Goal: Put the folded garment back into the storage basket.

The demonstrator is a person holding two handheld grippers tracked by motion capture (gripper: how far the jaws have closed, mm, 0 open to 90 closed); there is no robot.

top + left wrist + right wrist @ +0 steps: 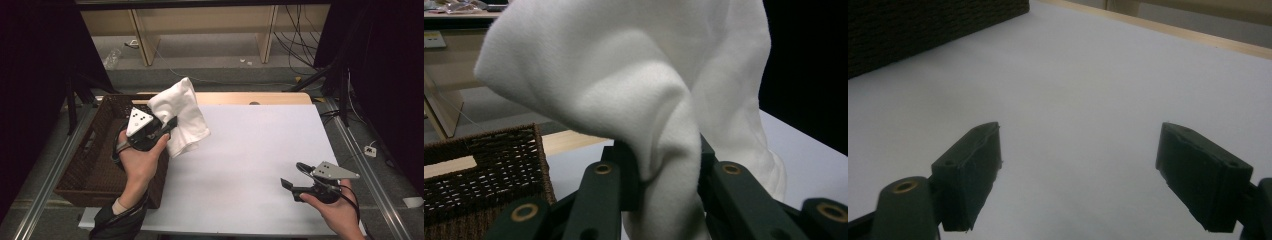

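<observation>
Left gripper view looks along the left gripper (669,175), whose fingers (596,200) are clamped on a bunched fold of a white cloth (634,90); the rest of the cloth billows up and beyond them. To the left of the fingers, lower down, sits a brown woven basket (489,160). In the high view, the right gripper (294,176) hovers low over the white bench (260,145), well apart from the cloth, its fingers (973,170) spread wide with nothing between them.

Lab: black curtains (35,60), loose cables (295,35)
</observation>
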